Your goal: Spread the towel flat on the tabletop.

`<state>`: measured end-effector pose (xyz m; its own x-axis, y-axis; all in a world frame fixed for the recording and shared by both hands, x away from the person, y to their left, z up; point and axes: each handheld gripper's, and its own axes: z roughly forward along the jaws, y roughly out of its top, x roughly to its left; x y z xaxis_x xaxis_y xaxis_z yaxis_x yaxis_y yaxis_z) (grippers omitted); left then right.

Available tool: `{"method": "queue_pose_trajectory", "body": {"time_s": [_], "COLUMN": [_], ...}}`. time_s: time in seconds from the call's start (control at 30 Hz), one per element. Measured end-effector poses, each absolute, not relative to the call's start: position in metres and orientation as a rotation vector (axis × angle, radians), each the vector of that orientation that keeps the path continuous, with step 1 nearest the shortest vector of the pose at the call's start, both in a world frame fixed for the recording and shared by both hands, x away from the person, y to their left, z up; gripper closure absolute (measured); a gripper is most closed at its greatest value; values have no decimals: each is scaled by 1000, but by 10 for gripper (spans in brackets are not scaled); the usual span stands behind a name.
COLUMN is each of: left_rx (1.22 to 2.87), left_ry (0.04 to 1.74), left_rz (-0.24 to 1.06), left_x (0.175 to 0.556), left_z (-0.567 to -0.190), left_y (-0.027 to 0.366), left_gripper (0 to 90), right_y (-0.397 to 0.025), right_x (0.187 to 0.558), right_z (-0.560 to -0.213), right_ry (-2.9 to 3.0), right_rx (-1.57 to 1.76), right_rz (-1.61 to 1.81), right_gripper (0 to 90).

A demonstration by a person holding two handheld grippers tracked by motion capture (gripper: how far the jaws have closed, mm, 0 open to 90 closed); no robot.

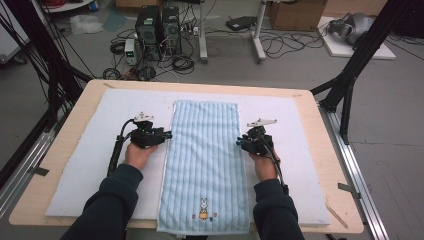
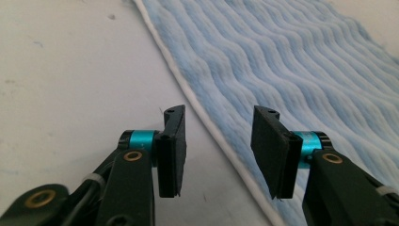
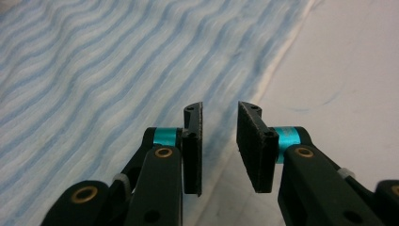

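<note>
A wooden counter point(image 1: 65, 150) carries a white mat point(image 1: 115, 107), and a long pale-blue ribbed towel point(image 1: 205, 150) lies flat down its middle, a small rabbit picture at the near end. The left gripper point(image 1: 169, 135) sits at the towel's left edge, the right gripper point(image 1: 239, 142) at its right edge, both jaws parted, holding nothing.

Your wooden table point(image 1: 60, 165) carries a pale mat point(image 1: 90, 165) and stands on a grey floor point(image 1: 390, 125). Beyond its far edge you see two dark computer towers point(image 1: 159, 25) amid tangled cables point(image 1: 280, 42), white desk legs point(image 1: 257, 35), and a cardboard box point(image 1: 295, 14) far right. Black frame struts point(image 1: 360, 55) rise at both sides.
</note>
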<state>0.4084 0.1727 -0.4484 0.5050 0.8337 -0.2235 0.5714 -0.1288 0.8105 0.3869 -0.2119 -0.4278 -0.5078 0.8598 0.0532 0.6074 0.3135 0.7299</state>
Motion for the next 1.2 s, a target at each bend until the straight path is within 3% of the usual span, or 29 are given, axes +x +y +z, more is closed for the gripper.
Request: {"method": "queue_pose_trajectory", "body": {"time_s": [0.17, 0.2, 0.27, 0.3, 0.33, 0.43, 0.47, 0.5, 0.53, 0.63, 0.93, 1.07, 1.2], "left_rx": [1888, 1915, 1960, 1978, 1983, 1964, 1941, 1924, 1920, 1896, 1916, 1935, 2036], "left_ry": [1101, 1075, 1064, 1063, 1072, 1144, 1171, 1180, 1184, 1145, 1012, 972, 908], "left_rz": [321, 343, 394, 437, 463, 480, 465, 459, 442, 423, 299, 233, 327], "left_x": [393, 388, 386, 385, 384, 385, 384, 383, 380, 368, 329, 323, 315], "left_z": [-449, -450, -451, -451, -451, -448, -448, -448, -447, -446, -451, -451, -451], "left_y": [163, 155, 149, 147, 145, 144, 147, 148, 153, 163, 170, 162, 150], "left_gripper": [640, 705, 810, 810, 886, 887, 806, 806, 682, 655, 638, 686, 692], "right_y": [-205, -207, -208, -208, -207, -207, -210, -210, -215, -220, -227, -223, -216], "right_x": [388, 388, 387, 387, 383, 378, 369, 369, 358, 345, 299, 292, 290], "right_z": [-438, -438, -441, -441, -443, -444, -444, -444, -442, -440, -434, -443, -447], "right_ry": [2296, 2259, 2215, 2215, 2162, 2122, 2114, 2114, 2116, 2113, 2213, 2292, 2335], "right_rx": [1324, 1338, 1328, 1328, 1363, 1373, 1374, 1374, 1349, 1318, 1206, 1169, 1152], "right_rz": [909, 913, 901, 901, 913, 914, 962, 962, 996, 1034, 1096, 1107, 1082], "right_gripper": [798, 875, 875, 875, 825, 752, 736, 736, 731, 726, 704, 710, 727]}}
